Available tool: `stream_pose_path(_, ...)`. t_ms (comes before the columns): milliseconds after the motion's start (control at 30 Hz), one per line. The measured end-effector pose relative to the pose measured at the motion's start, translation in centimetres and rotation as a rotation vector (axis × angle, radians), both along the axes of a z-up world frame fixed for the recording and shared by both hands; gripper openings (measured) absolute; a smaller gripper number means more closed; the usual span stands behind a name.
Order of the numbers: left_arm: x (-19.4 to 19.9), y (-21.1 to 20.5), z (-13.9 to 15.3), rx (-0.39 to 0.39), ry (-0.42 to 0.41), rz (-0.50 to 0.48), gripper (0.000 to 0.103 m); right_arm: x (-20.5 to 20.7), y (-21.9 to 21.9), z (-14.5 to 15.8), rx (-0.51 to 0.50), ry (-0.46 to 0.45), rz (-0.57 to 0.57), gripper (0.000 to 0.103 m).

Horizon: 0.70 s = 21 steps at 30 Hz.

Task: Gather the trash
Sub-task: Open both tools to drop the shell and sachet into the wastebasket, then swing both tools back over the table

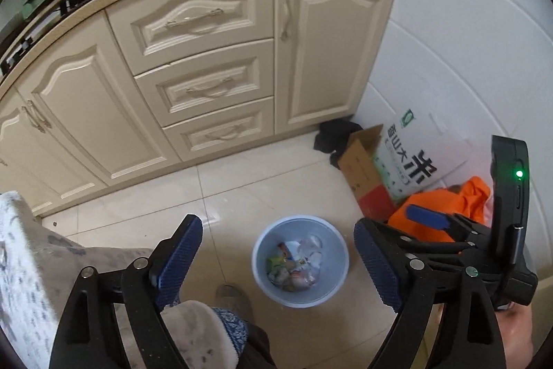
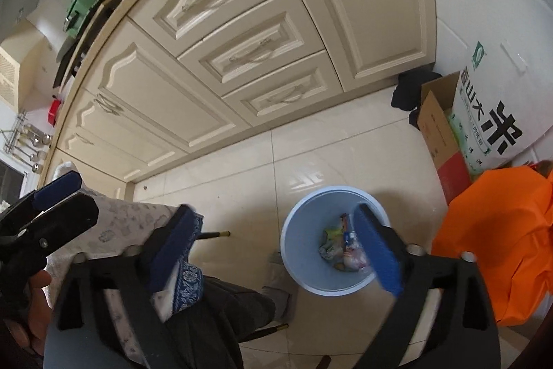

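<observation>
A light blue waste bin (image 1: 332, 279) stands on the tiled floor, and crumpled wrappers and plastic trash (image 1: 293, 265) lie in its bottom. My left gripper (image 1: 278, 256) hangs above the bin, open, with nothing between its blue pads. In the right wrist view the same bin (image 2: 287, 242) shows trash (image 2: 340, 248) inside. My right gripper (image 2: 276, 249) is open wide and empty above it, and its right pad overlaps the bin's opening. Each gripper shows at the edge of the other's view: a right finger (image 1: 425, 217) and a left finger (image 2: 58, 188).
Cream kitchen cabinets (image 1: 207, 57) run behind the bin. A cardboard box (image 1: 363, 175) with a rice bag (image 1: 411, 158), an orange bag (image 2: 497, 248) and a dark cloth (image 1: 337, 137) crowd the right corner. The person's shoe (image 1: 233, 298) and patterned sleeve (image 1: 20, 258) lie below.
</observation>
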<state>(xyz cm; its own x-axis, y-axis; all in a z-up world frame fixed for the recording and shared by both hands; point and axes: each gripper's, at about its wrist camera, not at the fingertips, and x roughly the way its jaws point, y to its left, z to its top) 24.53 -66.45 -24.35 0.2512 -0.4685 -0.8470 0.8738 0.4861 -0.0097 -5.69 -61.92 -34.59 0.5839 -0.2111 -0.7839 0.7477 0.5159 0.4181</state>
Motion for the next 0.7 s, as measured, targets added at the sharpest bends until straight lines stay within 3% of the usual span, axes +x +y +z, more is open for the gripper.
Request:
stream_pose_path(133,-0.5,1.0,1.4,-0.025,-0.040,0.027,0.093,0.3,0.6,0.8,-0.030,0.029,-0.018,0.103)
stream_pose_path(433,-2.2,8.4,5.6,-0.137,-0.088,0.077,0.095,1.6,3.5,5.4,-0.096,0.007,0.014,0.103)
stream_pose_path(700,-3.1,20.2,10.6,-0.250,-0.137,0.163,0.100,5.1,8.5,12.3,-0.217,-0.050,0.103,0.103)
